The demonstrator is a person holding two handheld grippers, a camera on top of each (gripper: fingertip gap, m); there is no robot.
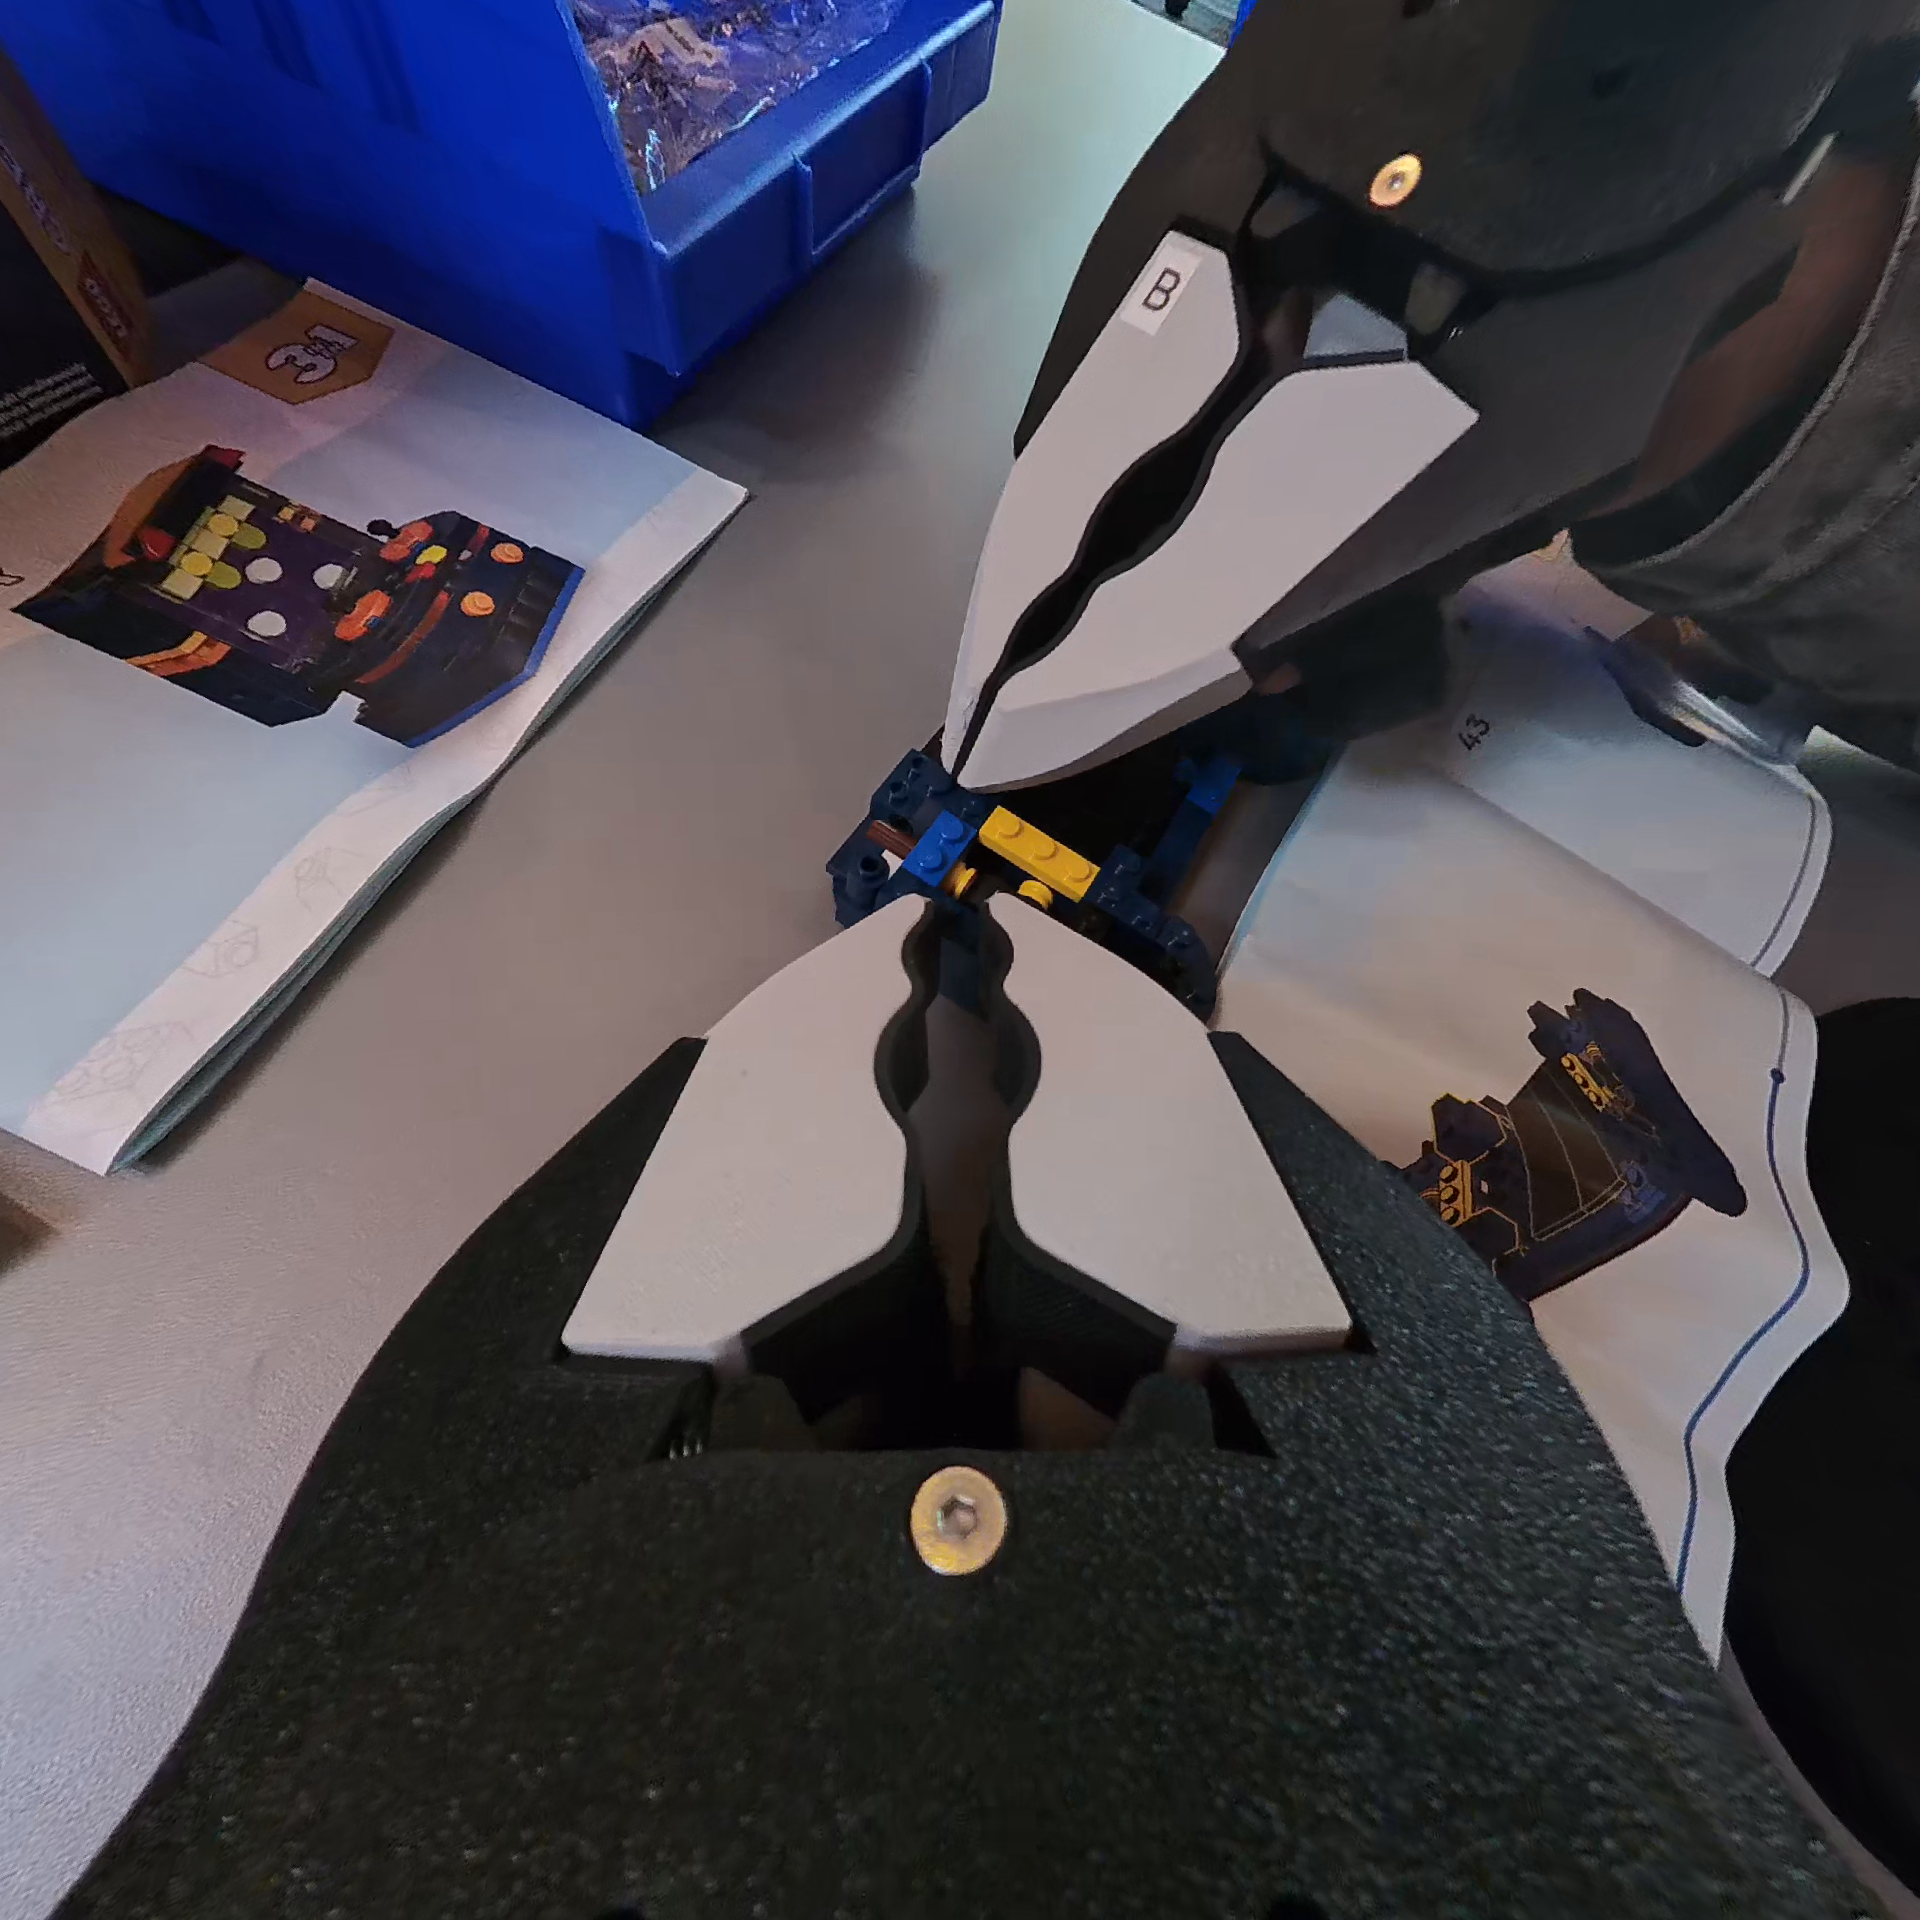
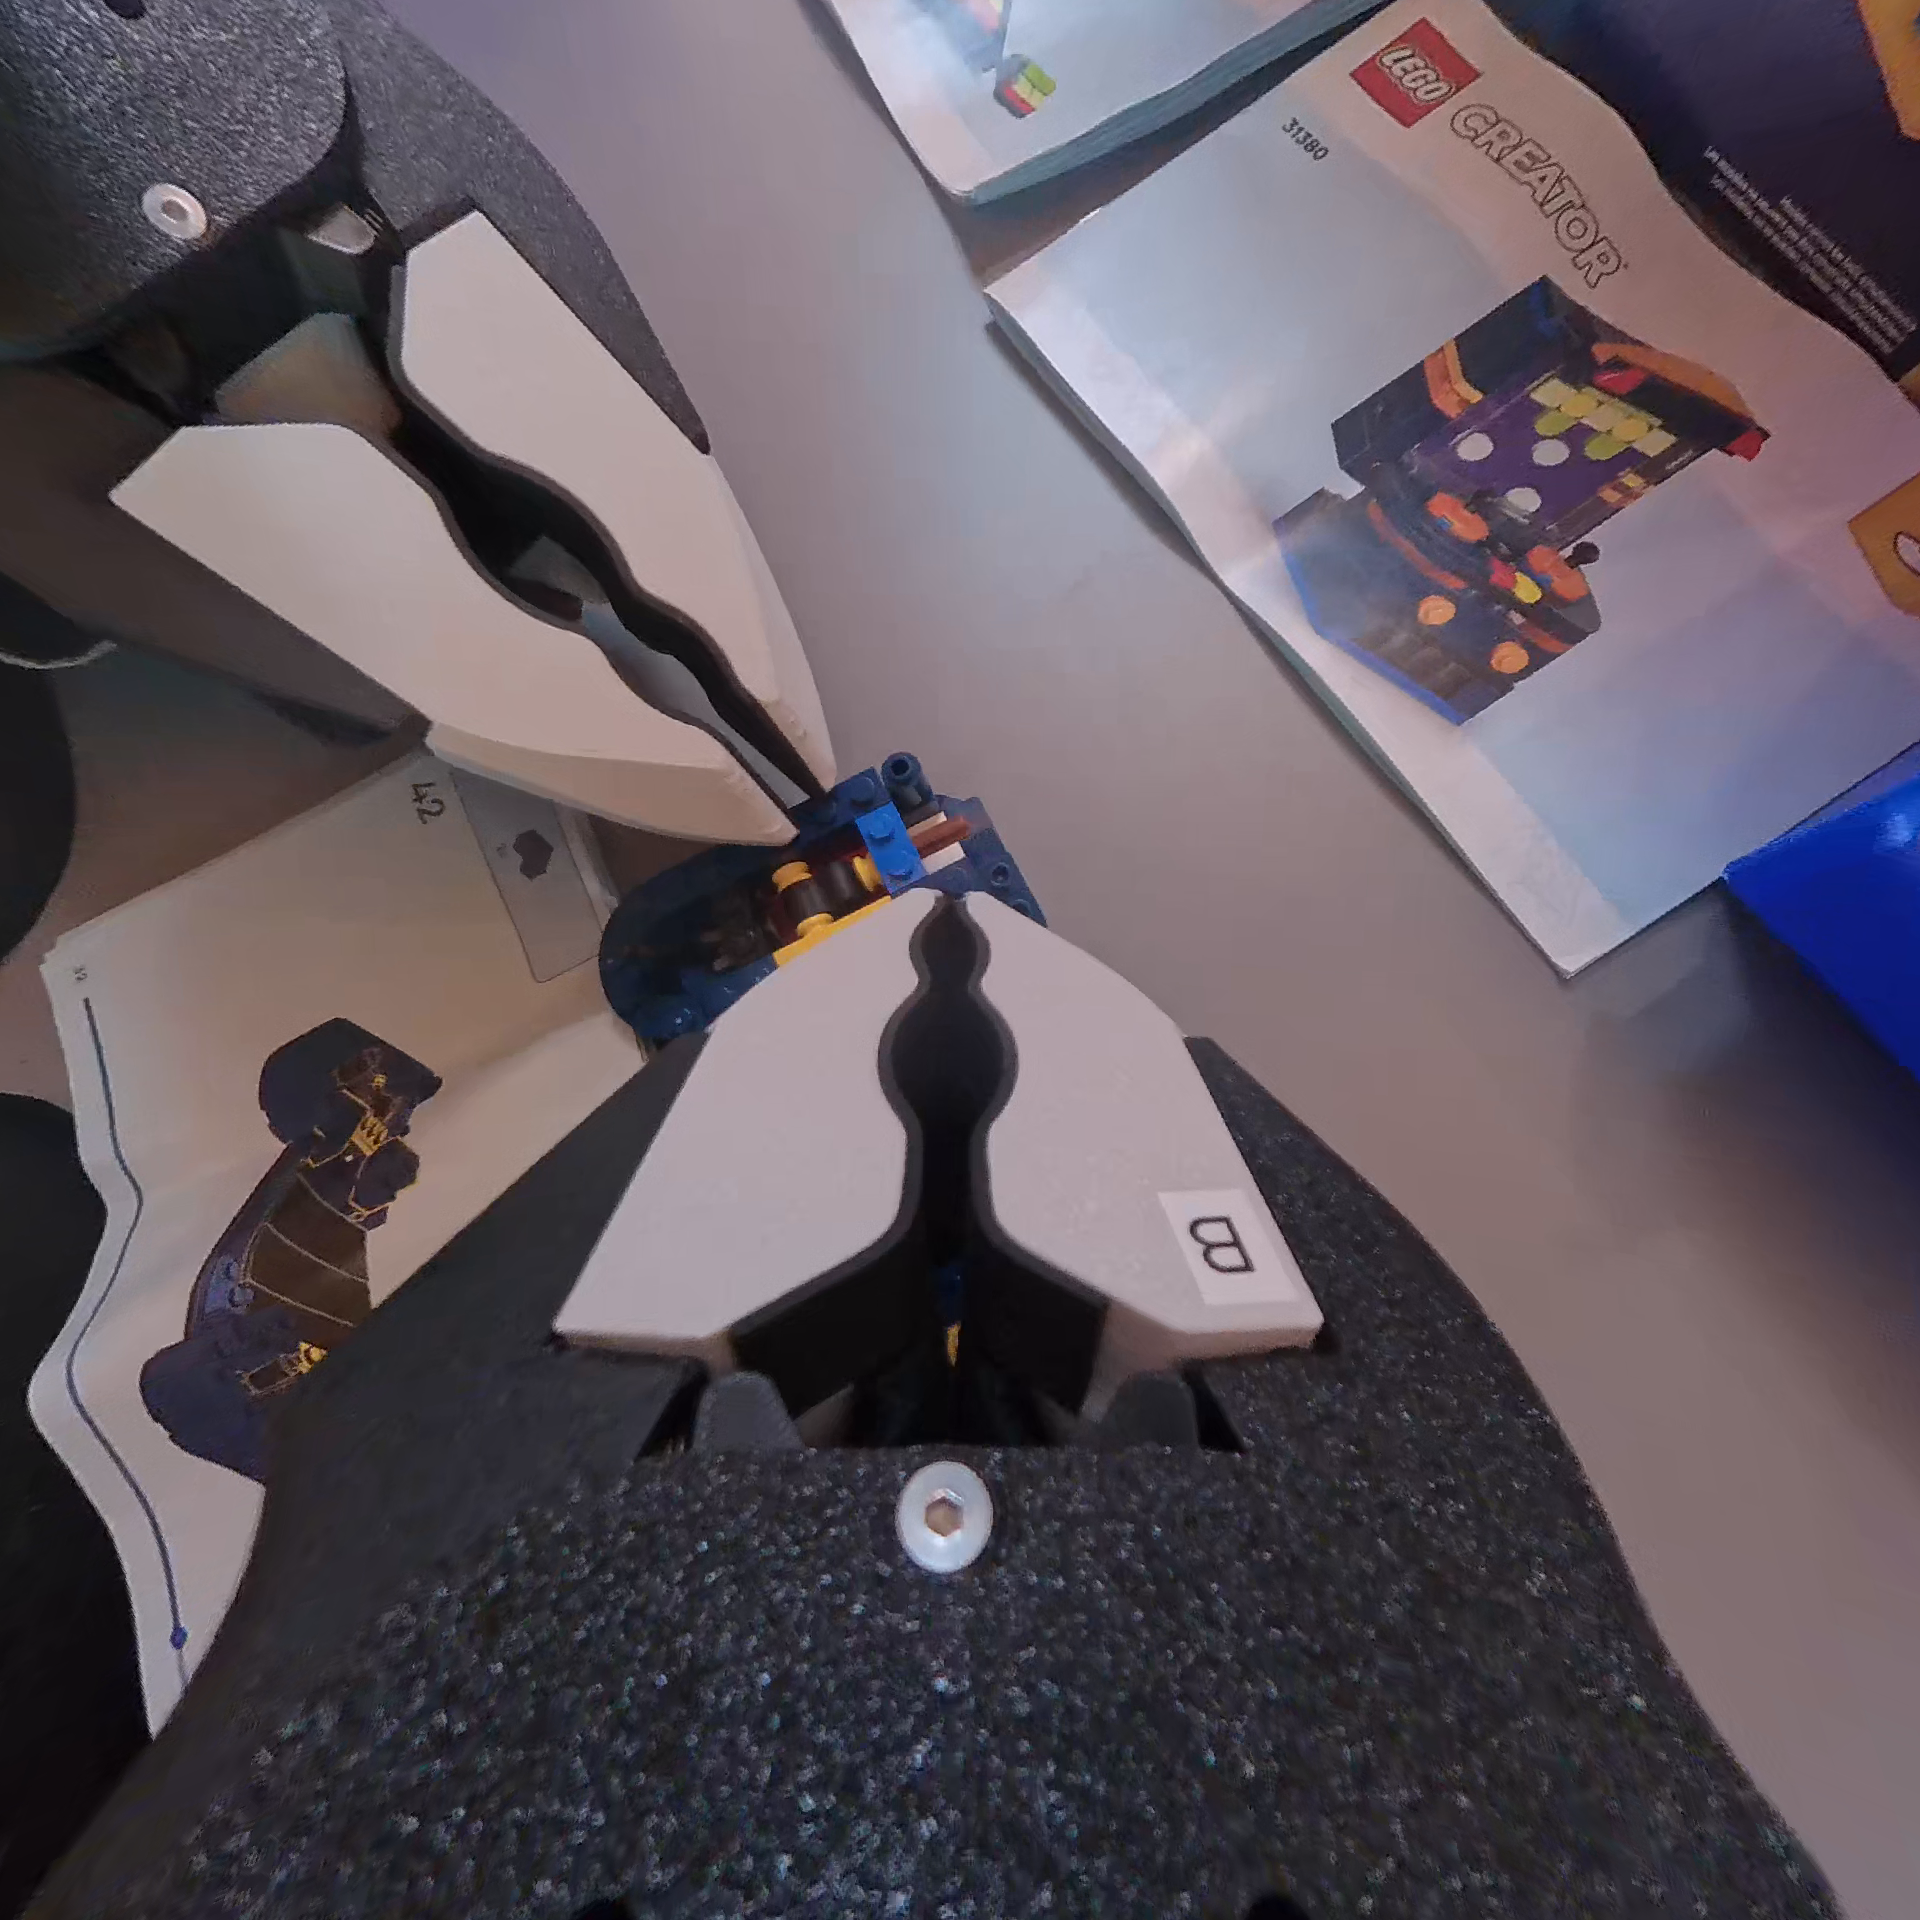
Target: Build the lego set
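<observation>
Before you is a grey table point(image 1: 644, 790) with a small dark-blue brick model point(image 1: 1039, 862) on it. Just beside the model lies an open instruction booklet point(image 1: 1455, 935); farther from it lie a closed booklet point(image 1: 312, 675) and a blue bin point(image 1: 623, 208).

Two sets of tongs, built alike. Left tongs point(image 1: 958, 906): rough, speckled black body, one silver hex screw point(image 1: 958, 1520) sunk dead centre, two pale grey fingers point(image 1: 774, 1132) tapering to points. Inner edges lined in black, cut in a wavy, scalloped profile. Right tongs point(image 2: 948, 902): same grainy black shell, same silver screw point(image 2: 943, 1515), same pale wedge fingers, plus a small white sticker point(image 2: 1226, 1245) bearing one black letter on one finger. Behind the right tongs, a black glove point(image 1: 1351, 665) and a grey sleeve point(image 1: 1787, 499).
</observation>
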